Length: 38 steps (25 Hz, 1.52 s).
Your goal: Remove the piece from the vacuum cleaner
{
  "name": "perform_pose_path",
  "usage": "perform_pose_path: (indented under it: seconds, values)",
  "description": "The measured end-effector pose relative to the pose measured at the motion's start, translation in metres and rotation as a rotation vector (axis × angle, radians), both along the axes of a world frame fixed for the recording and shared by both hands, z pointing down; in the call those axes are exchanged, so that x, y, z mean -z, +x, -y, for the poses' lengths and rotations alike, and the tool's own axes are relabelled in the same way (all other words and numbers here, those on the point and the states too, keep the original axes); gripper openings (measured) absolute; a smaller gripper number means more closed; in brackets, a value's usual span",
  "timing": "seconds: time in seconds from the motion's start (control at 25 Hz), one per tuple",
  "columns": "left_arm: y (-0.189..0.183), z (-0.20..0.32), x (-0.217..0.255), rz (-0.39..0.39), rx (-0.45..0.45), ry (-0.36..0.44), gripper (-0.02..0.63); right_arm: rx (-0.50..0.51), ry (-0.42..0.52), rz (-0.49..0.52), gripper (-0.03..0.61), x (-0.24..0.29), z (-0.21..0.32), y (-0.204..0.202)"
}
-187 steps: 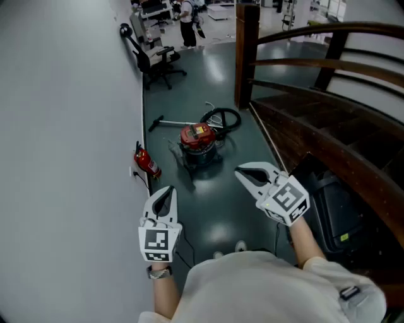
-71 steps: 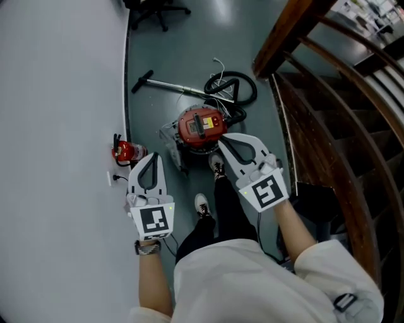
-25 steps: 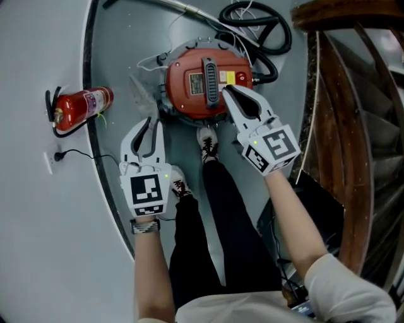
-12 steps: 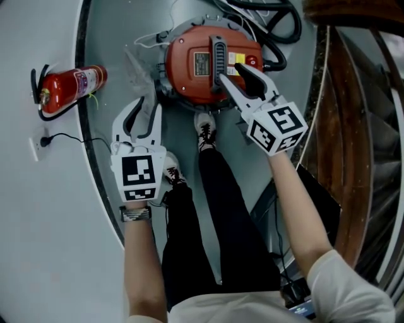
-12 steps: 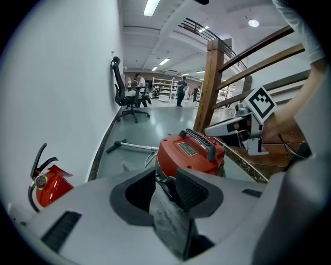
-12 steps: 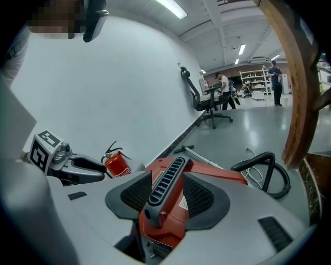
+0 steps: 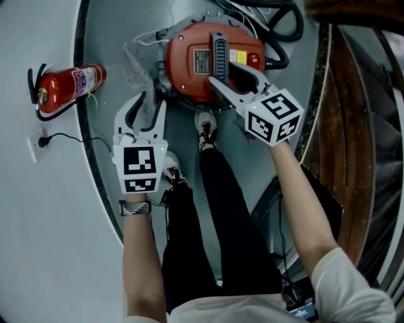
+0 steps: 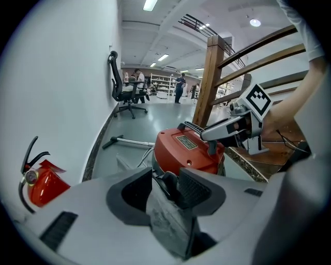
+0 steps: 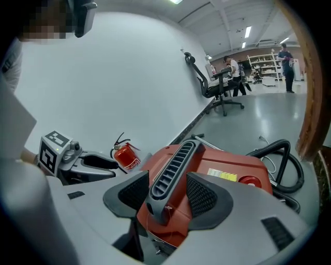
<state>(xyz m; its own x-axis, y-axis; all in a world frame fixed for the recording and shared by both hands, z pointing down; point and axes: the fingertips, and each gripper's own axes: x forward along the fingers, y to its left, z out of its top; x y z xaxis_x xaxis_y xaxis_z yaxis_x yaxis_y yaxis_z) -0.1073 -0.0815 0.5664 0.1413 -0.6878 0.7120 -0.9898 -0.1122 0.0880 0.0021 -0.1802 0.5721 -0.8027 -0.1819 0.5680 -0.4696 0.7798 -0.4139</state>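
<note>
I am opening both grippers above the red vacuum cleaner (image 7: 196, 66) at upper centre. The right gripper (image 7: 230, 77) is straddling its black carry handle (image 7: 219, 50), pads not yet pressing, while the left gripper (image 7: 150, 106) is gaping just beside it, gripping nothing. I am judging that the handle needs centring between the pads before closing. A second ago both jaws were narrower, the right nearly shut.

We see the vacuum cleaner (image 7: 189, 69) standing upright on the grey floor (image 7: 104, 19). It has a round red top, a dark ribbed handle (image 7: 220, 53) runs across its middle, and its black hose (image 9: 274, 145) loops just behind.
</note>
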Motion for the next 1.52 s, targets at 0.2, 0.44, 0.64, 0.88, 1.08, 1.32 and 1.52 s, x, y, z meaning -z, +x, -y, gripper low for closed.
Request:
perform_pose_path:
  seconds: [0.2, 0.44, 0.64, 0.88, 1.08, 1.32, 1.52]
  values:
    - [0.000, 0.003, -0.005, -0.016, 0.006, 0.000, 0.166, 0.028, -0.024, -0.015, 0.224, -0.006, -0.001, -0.009]
    - [0.000, 0.009, -0.010, -0.006, -0.004, -0.020, 0.164, 0.046, -0.060, -0.053, 0.225, -0.012, -0.002, -0.012]
    - [-0.005, 0.006, -0.015, -0.012, 0.036, -0.033, 0.164, 0.033, -0.035, -0.055, 0.232, -0.012, -0.003, -0.012]
    - [-0.010, 0.001, -0.031, -0.037, 0.126, -0.087, 0.165, 0.025, -0.015, -0.065, 0.235, -0.013, -0.003, -0.012]
    - [-0.008, -0.011, -0.052, -0.016, 0.119, -0.159, 0.165, 0.027, -0.020, -0.067, 0.235, -0.014, -0.004, -0.013]
    - [-0.007, -0.012, -0.065, -0.011, 0.149, -0.193, 0.164, 0.024, -0.006, -0.064, 0.235, -0.013, -0.003, -0.013]
    - [-0.008, -0.012, -0.068, -0.007, 0.153, -0.203, 0.152, 0.021, -0.002, -0.064, 0.235, -0.013, -0.003, -0.013]
